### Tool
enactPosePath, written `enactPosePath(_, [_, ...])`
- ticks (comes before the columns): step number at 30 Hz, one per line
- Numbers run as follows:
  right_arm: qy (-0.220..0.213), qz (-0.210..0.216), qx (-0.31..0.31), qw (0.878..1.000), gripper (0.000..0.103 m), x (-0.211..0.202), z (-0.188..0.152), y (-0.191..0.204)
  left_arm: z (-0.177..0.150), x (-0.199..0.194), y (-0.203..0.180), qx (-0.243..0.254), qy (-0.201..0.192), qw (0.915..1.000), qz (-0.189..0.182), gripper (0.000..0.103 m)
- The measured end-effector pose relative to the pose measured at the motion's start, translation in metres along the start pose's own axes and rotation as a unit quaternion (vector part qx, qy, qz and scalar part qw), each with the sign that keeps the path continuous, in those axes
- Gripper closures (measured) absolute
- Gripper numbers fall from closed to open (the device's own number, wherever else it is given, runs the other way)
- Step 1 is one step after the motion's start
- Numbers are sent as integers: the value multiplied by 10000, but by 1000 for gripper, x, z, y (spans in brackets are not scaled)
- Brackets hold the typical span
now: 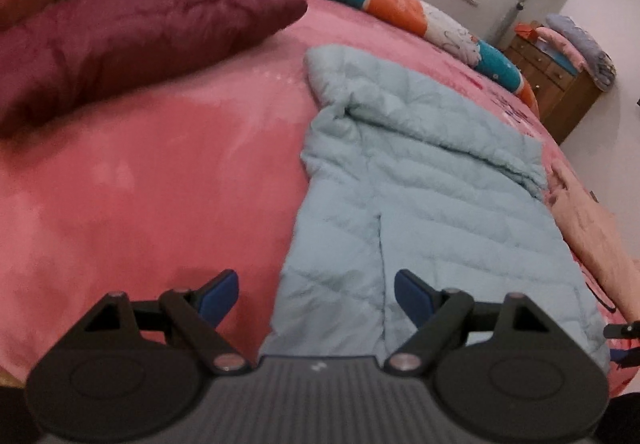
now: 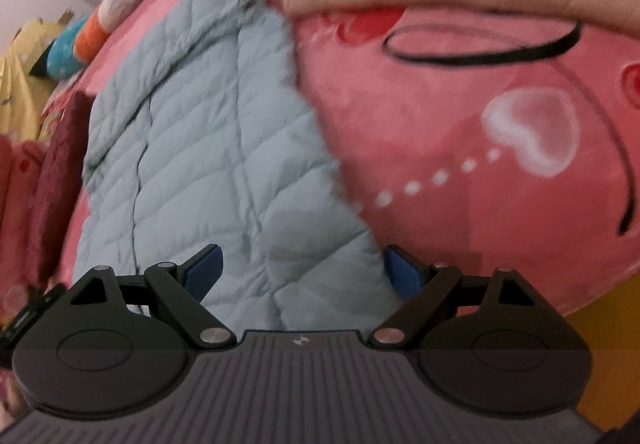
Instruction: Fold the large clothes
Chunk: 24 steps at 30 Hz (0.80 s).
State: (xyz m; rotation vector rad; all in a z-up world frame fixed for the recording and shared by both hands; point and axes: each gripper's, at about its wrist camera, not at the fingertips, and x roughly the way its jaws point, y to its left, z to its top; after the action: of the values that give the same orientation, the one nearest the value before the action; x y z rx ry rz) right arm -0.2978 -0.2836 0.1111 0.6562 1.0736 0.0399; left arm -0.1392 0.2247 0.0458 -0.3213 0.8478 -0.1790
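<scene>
Jacket (image 1: 420, 180): flat on bed (image 1: 160, 184), sleeves folded in; lengthwise fold remains, seemingly. Left gripper (image 1: 316, 294), right gripper (image 2: 302, 270): fingers spread, empty.

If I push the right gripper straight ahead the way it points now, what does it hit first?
Most likely the light blue puffer jacket. The right gripper has its jaws open, with the jacket's near hem and right edge lying between them on the pink bedspread. How far above the fabric it sits is unclear.
</scene>
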Motion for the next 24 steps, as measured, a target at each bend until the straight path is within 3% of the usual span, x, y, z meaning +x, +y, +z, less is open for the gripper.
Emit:
enactPosePath(9, [394,313,147,9986,0,15,9,5,-7,18,6,-22,312,9993,-183,18])
enactPosePath(18, [535,119,-302,9980,0,21,11,25,-12,17,-12,369,427,9970,-529,18])
enactPosePath(20, [583,106,-393,9975,1,23,11,29,-14,18,-18,542,510,9954,-601,23])
enactPosePath(23, [675,169,-488,9964,12,27,12,31,-16,19,-25,678,603,9930,-753,33])
enactPosePath(24, [710,196,-502,9960,19,29,12,32,-17,19,-26,722,633,9922,-793,34])
